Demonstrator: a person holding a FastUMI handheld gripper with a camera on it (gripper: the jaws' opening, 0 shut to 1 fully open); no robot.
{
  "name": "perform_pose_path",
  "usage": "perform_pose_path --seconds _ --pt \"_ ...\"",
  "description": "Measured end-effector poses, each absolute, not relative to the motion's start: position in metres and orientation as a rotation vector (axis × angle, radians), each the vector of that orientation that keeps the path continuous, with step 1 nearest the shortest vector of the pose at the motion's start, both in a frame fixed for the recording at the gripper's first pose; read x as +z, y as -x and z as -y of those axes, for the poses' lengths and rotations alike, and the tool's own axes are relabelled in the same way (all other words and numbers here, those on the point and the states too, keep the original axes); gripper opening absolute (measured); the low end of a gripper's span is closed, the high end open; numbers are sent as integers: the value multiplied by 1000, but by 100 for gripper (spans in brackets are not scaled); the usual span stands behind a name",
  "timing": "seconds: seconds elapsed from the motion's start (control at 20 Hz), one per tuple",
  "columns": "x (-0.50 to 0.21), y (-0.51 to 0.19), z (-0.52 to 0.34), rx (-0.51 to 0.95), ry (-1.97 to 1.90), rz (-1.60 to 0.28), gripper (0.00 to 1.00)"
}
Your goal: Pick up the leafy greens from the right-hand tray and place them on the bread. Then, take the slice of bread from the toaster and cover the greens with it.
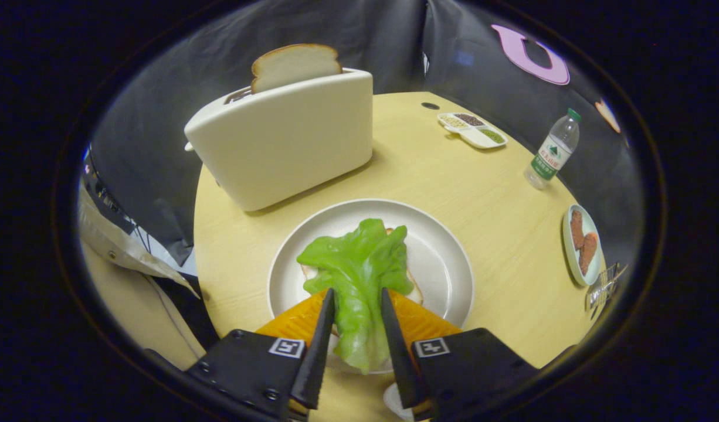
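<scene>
Lettuce (358, 275) hangs between my two fingers (319, 334), and my gripper (358, 299) pinches it from both sides over the white plate (447, 264). Its upper part drapes across the bread (416, 291) lying on that plate, just ahead of my fingertips. Beyond the plate stands the cream toaster (283, 140) with a bread slice (295, 64) poking up from its slot, all on the round wooden table (500, 193)
</scene>
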State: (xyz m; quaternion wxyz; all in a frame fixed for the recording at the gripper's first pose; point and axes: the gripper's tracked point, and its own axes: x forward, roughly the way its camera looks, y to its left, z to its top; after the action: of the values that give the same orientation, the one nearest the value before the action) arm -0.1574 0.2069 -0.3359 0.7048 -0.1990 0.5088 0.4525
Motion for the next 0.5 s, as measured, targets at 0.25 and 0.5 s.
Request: perform_pose_path --seconds 0.25,0.5 --pt "-320 150 -208 987 414 -1102 93" --pt "-282 136 -219 967 368 -1048 97"
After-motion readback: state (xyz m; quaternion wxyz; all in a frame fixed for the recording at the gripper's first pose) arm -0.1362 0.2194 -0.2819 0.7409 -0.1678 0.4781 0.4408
